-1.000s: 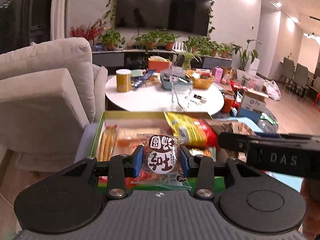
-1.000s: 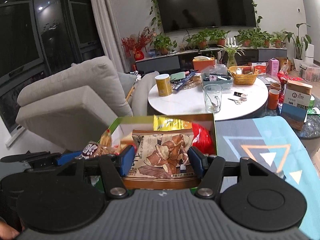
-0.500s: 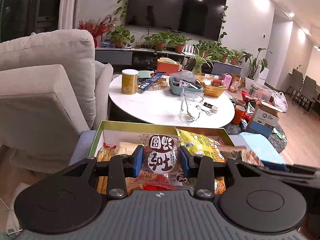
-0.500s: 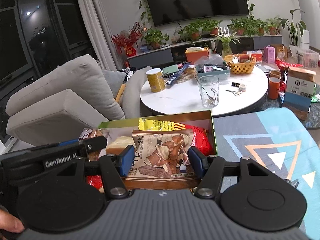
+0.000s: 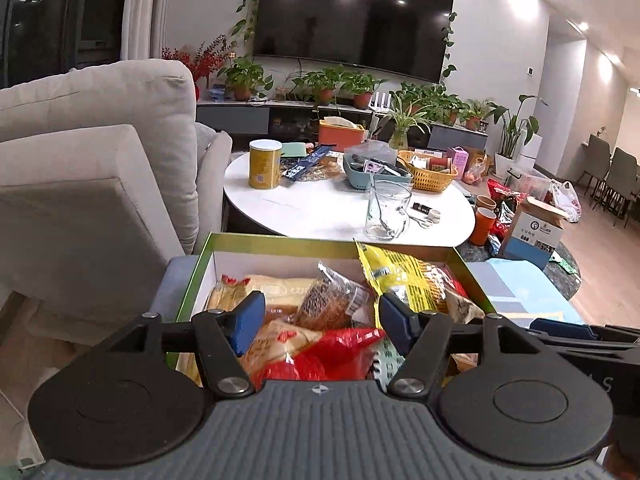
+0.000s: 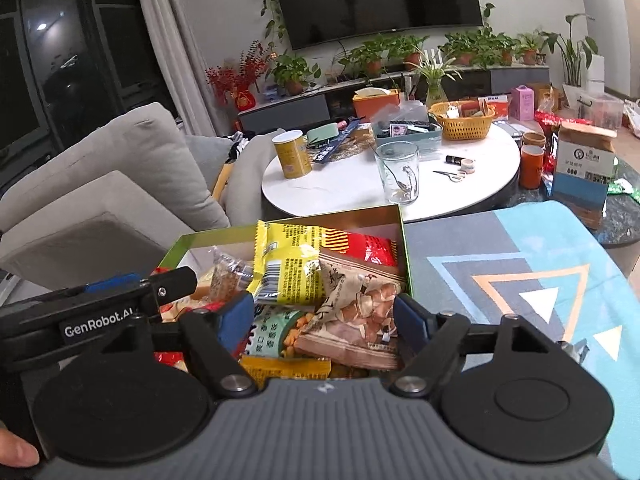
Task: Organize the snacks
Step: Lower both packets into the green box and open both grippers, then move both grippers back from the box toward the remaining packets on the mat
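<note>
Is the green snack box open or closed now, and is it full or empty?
Open and nearly full. The green snack box shows no lid, and packets such as the yellow packet and the brown mushroom-print packet pile up to its rim.

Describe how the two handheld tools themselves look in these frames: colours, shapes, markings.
Both look alike: a ribbed grey body, two round black discs, black linkage bars with silver screws, and blue pads on the fingers. The left tool and right tool match. From the right wrist view, the left tool's black side bar reads "GenRobot.AI" in white. A bare fingertip shows bottom left; no cables or sleeves are visible.
</note>
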`<state>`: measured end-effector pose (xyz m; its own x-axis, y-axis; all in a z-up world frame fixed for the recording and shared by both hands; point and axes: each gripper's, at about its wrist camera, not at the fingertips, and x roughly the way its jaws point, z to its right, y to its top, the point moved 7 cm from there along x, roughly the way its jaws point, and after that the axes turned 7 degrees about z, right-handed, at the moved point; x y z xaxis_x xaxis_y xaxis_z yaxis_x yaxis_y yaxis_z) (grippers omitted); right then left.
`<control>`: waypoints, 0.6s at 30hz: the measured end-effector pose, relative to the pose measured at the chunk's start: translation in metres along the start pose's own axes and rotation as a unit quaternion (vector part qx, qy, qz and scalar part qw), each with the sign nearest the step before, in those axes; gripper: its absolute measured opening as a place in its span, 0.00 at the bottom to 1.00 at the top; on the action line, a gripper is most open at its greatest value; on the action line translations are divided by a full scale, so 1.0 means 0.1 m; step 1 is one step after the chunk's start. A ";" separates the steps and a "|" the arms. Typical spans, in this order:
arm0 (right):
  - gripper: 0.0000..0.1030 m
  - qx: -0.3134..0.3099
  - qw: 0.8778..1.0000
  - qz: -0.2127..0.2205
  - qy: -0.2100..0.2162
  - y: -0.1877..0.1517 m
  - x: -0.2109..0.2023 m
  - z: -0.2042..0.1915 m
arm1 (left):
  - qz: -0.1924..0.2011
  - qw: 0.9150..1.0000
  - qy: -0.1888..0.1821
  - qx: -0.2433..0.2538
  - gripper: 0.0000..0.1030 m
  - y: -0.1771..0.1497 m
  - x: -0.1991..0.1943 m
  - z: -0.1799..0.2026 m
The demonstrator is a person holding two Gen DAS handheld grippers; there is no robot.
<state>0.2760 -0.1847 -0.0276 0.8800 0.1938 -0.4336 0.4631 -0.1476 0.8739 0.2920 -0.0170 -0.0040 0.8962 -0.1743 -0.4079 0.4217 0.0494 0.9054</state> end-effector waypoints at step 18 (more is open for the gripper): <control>0.47 -0.001 1.000 0.023 -0.005 -0.03 -0.53 0.15 | 0.009 1.000 -0.011 0.024 0.63 -0.09 -0.69 0.35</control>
<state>0.2290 -0.2094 -0.0109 0.9011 0.1768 -0.3960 0.4226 -0.1534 0.8932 0.2217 -0.0395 0.0205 0.9005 -0.1951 -0.3888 0.3973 0.0051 0.9177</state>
